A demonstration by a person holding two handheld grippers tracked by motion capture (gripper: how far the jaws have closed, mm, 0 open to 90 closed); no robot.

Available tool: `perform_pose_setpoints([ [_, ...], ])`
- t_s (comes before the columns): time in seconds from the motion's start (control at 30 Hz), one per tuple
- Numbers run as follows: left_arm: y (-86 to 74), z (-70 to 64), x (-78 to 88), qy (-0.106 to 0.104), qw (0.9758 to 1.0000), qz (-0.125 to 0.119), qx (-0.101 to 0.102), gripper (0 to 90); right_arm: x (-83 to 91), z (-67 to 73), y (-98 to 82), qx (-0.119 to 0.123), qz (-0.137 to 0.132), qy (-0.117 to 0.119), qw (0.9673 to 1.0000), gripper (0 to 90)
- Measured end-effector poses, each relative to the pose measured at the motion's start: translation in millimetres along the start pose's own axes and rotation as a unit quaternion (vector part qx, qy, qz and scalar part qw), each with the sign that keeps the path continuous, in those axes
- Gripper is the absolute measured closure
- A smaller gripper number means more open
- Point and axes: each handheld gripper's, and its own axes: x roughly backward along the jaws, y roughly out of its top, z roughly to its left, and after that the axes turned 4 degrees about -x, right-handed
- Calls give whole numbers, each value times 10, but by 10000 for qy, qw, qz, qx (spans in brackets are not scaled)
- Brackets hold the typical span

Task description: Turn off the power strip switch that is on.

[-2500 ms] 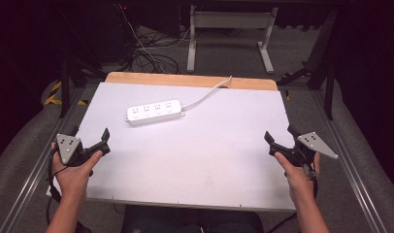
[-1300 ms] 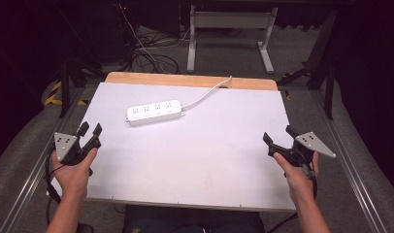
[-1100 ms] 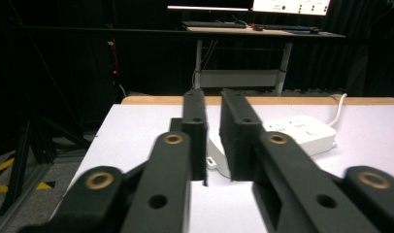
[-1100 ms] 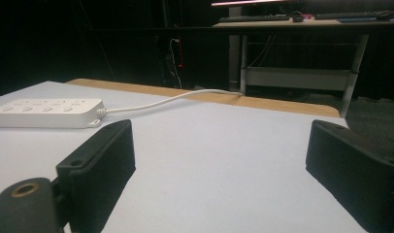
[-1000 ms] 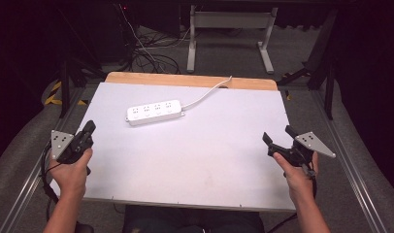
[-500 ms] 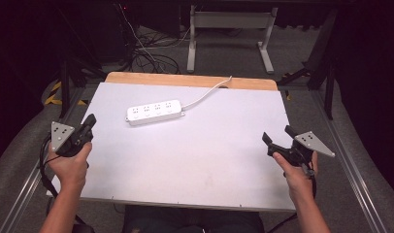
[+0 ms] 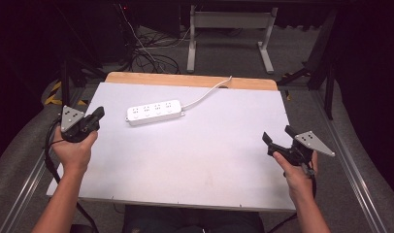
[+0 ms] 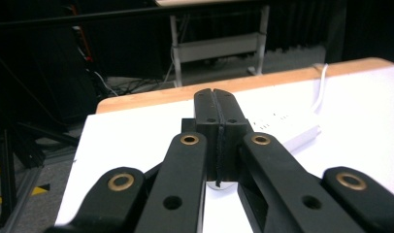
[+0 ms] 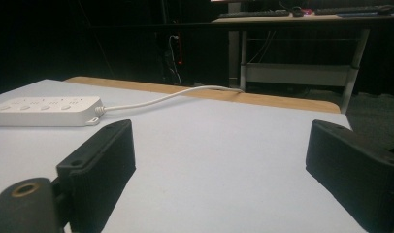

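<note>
Matt white table [image 7: 224, 160] with wooden far edge; smooth plastic power strip [image 7: 154, 112].

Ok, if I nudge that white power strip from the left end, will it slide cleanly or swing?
The power strip looks rigid and flat, so it likely slides without tipping. Its cord runs off the table's far edge, so it may tether that end and make the strip pivot.

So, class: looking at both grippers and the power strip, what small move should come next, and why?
Probably open the left gripper. In the left gripper view its fingers are pressed together with nothing between them, and they point at the power strip, which lies untouched on the table. The right gripper is already open but is farther from the strip.
</note>
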Motion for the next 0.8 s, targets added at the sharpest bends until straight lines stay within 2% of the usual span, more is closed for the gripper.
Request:
perform_pose_setpoints([
  [0.17,125,-31,-163,-154,9995,183,-184,900,-14,-8,1,-7,11,0,10000,113],
  [0.4,235,-53,-316,-230,9988,321,-290,900,-14,-16,4,-33,27,1,10000,113],
  [0.6,336,-119,-465,-348,9967,491,-545,900,-19,-24,7,-42,26,-13,10000,113],
  [0.8,386,-195,-594,-483,9944,624,-696,900,-21,-31,9,-59,38,-17,10000,114],
])
